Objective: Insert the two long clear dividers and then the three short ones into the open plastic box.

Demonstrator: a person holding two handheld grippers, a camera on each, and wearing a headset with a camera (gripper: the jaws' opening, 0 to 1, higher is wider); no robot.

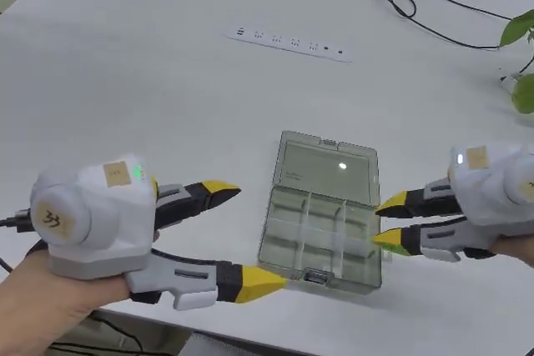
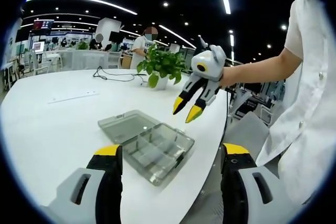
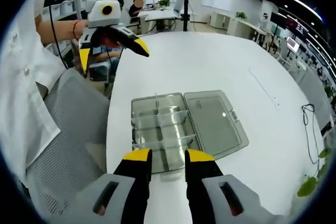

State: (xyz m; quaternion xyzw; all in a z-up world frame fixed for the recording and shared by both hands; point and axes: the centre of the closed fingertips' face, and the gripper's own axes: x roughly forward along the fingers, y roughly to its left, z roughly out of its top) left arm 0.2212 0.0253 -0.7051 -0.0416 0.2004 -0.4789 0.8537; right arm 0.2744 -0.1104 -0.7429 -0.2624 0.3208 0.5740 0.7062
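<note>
**Both grippers empty, box flanked**

The box (image 1: 321,243) lies open near the front edge of the table (image 1: 167,122), its lid (image 1: 329,168) folded flat away from me. I think it sits that way so the tray faces straight up and nothing blocks a downward push.

Clear dividers (image 3: 160,119) stand inside the tray and split it into compartments. Being clear, they are hard to count. I cannot say that all five are seated.

My left gripper (image 1: 260,235) hangs just left of the box with its fingers spread wide and nothing between them. My right gripper (image 1: 378,223) hangs at the box's right edge, above it in the left gripper view. Its fingers are close together with a thin gap, and they too are empty.

I take this as a stand-off pose, one gripper on each side and clear of the tray, so I can look the dividers over. I see no loose divider on the table. By my reading the inserting is done or nearly done.
</note>
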